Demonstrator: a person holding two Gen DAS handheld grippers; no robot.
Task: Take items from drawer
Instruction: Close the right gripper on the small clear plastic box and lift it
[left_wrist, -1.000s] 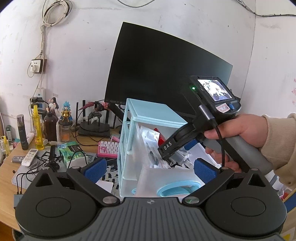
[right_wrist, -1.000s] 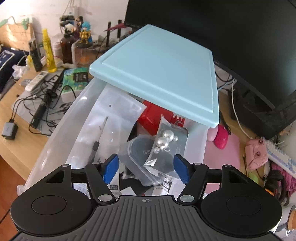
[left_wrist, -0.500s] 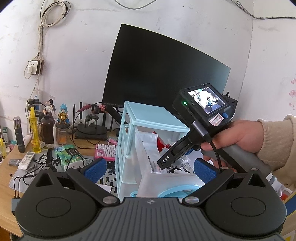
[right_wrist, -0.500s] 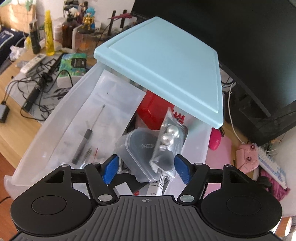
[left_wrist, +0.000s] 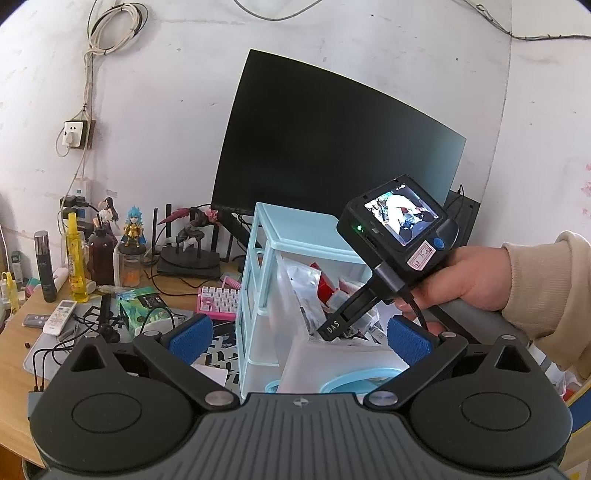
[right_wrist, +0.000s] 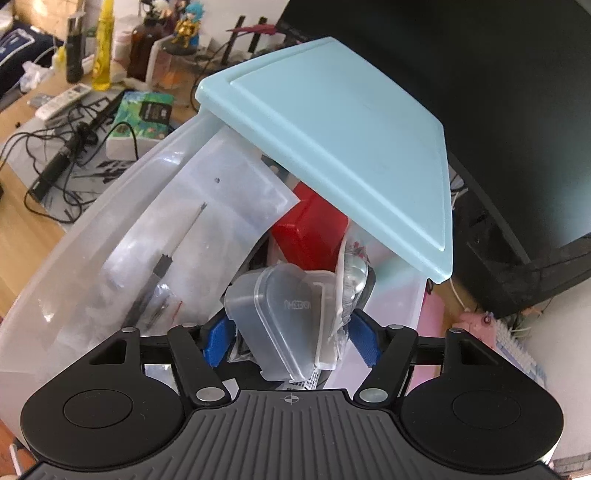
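Observation:
A light blue drawer unit (left_wrist: 295, 236) stands on the desk with its clear top drawer (left_wrist: 332, 354) pulled out. In the right wrist view the drawer (right_wrist: 92, 240) holds a clear plastic case (right_wrist: 284, 314), a bag of pearl beads (right_wrist: 351, 280), a red box (right_wrist: 306, 232) and a bag with a small screwdriver (right_wrist: 177, 236). My right gripper (right_wrist: 291, 341) is down inside the drawer, open, its blue pads on either side of the clear case and bead bag. My left gripper (left_wrist: 299, 336) is open and empty, held back in front of the drawer. The right gripper also shows in the left wrist view (left_wrist: 343, 325).
A black monitor (left_wrist: 332, 155) stands behind the drawer unit. Left of it the desk carries figurines (left_wrist: 133, 229), bottles (left_wrist: 75, 266), a green box (left_wrist: 142, 306), a remote (left_wrist: 59, 317), cables and a pink keyboard (left_wrist: 218, 301). The unit's blue top (right_wrist: 332, 140) overhangs the drawer's rear.
My right gripper has moved down and forward into the drawer, so the clear case and bead bag now sit between its pads. The left gripper has drawn back slightly.

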